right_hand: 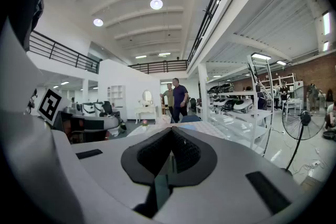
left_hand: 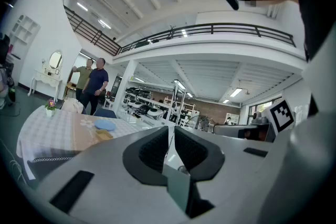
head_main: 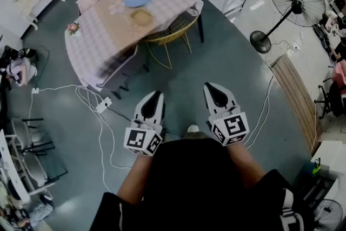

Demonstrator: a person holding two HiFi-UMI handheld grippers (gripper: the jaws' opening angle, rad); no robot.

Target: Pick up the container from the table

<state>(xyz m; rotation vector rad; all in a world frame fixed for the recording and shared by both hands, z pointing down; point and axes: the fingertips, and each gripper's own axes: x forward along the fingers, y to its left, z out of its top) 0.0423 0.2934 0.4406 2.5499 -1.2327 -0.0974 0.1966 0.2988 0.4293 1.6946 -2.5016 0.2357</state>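
Yellow container [head_main: 141, 17] near table [head_main: 89, 48] edge; left claw [head_main: 156, 94] nearly together, right claw [head_main: 212, 87] together, empty; unopened, they'd shove it off.

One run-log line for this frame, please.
stage: before pick | left gripper: almost shut, empty | right gripper: shut, empty | tan square container: on checked-cloth table, untouched
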